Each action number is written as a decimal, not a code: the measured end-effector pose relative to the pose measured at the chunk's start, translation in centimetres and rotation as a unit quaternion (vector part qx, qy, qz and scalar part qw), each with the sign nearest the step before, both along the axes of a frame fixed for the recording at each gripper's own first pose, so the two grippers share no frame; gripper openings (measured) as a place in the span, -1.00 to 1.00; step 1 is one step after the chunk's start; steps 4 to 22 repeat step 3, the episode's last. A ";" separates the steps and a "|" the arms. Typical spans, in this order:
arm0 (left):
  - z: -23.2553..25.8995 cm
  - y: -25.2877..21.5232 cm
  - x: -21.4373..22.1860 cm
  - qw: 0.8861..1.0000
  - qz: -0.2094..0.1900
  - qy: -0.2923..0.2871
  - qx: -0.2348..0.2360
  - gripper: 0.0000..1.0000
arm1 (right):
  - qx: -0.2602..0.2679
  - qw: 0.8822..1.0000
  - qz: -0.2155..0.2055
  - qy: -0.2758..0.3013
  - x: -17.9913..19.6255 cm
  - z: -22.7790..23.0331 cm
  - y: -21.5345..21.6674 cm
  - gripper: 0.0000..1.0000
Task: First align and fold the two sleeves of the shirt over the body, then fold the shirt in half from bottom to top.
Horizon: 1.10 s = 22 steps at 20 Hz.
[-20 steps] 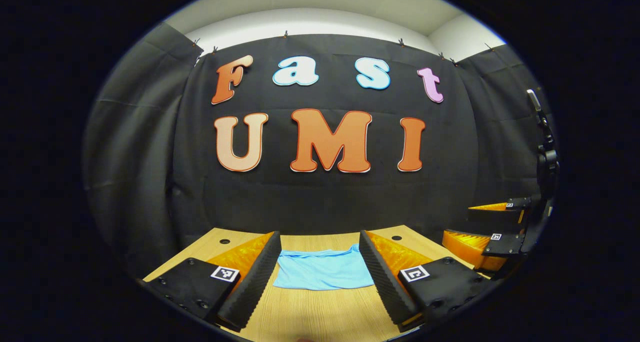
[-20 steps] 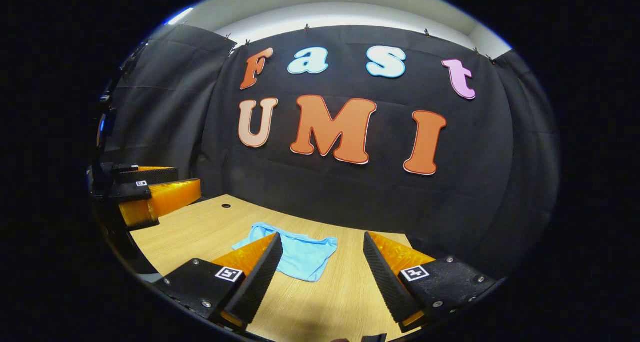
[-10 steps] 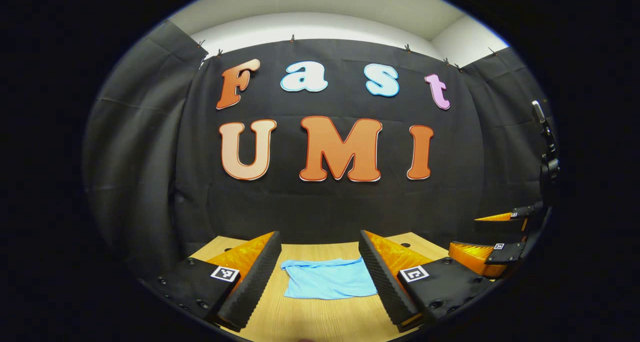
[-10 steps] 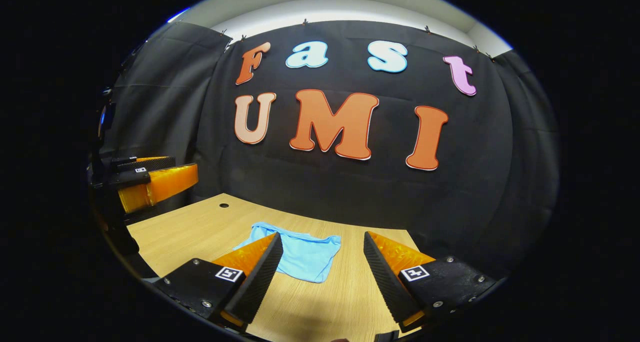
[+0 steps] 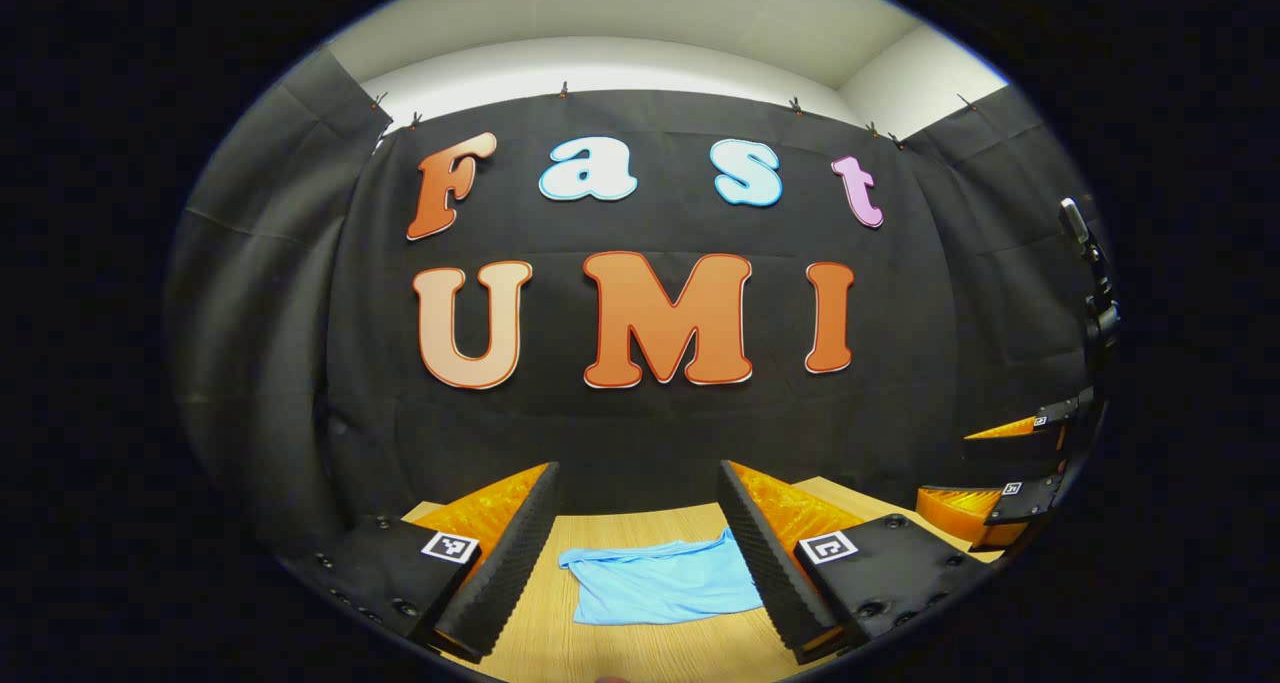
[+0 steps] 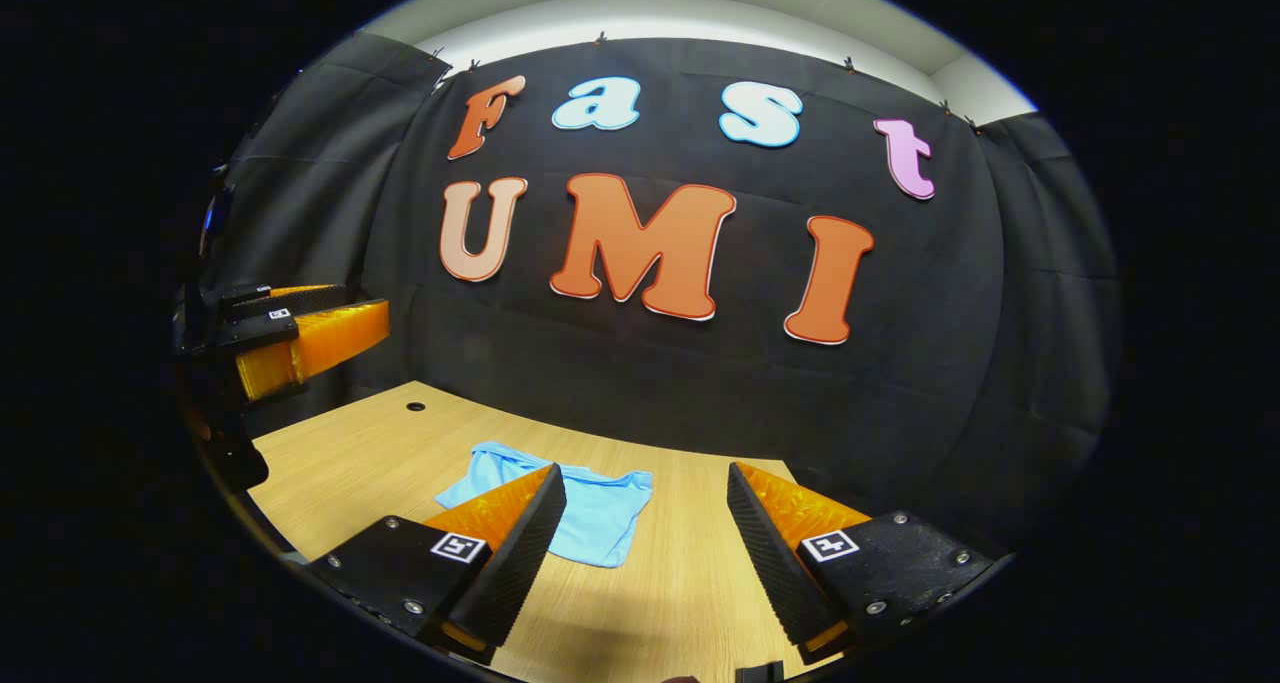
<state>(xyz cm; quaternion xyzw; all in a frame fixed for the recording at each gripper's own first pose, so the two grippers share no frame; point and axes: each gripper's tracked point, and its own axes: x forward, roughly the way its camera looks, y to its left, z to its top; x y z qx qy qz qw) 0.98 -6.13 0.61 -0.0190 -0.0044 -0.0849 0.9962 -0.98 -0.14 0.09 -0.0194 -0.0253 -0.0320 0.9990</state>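
One light-blue cloth shirt (image 5: 665, 588), folded compact, lies flat on the pale wooden tabletop (image 6: 690, 563). Left gripper (image 5: 640, 553): jaws wide apart, empty; shirt dead ahead between its fingers, long axis crosswise. Right gripper (image 6: 645, 553): spread, empty; shirt ahead and off to its left. Left seems nearer. Two grippers, neither touching cloth.

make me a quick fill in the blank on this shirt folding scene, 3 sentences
1. The shirt lying on the table is light ____.
2. Both the left tool and the right tool have their jaws ____.
3. Neither tool is ____ the shirt.

Missing words: blue; open; touching
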 end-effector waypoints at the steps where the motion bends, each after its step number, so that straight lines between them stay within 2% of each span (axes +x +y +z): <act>1: 0.0 -0.3 0.2 1.000 -0.002 0.000 0.000 1.00 | 0.003 1.000 -0.006 -0.002 -0.4 0.1 -0.5 0.98; 3: 0.3 -0.9 0.5 1.000 -0.006 -0.001 -0.001 0.99 | 0.010 1.000 -0.016 -0.005 -0.7 0.2 -1.5 0.98; 22: 0.3 -0.9 0.5 1.000 -0.006 -0.001 -0.001 0.99 | 0.010 1.000 -0.016 -0.005 -0.7 0.2 -1.5 0.98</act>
